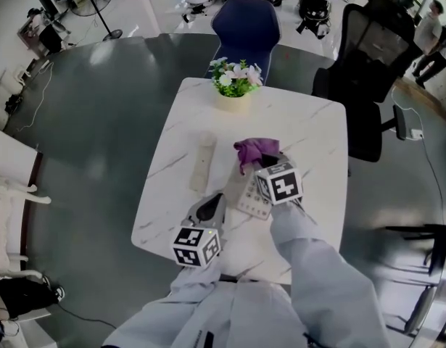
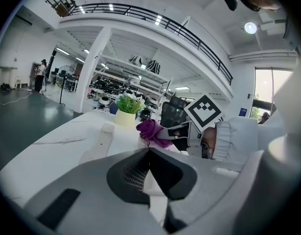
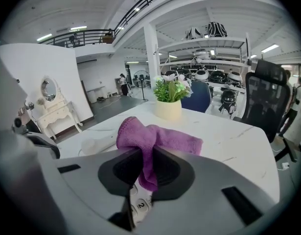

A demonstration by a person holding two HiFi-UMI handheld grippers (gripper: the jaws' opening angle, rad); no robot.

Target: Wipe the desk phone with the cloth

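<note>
Right gripper point(image 3: 146, 155) fingers are clamped on the purple cloth point(image 3: 157, 138), above the desk phone point(image 1: 253, 198) keypad. Key "2" is legible. Left gripper point(image 2: 150, 152) fingers are pressed together beside the phone.

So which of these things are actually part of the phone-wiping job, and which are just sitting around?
Part of the job:
purple cloth, pinched in the right gripper
desk phone base
handset, lying apart on the table
left gripper, shut, beside the base

Just lying about:
potted flowers
blue chair
black office chair
</note>
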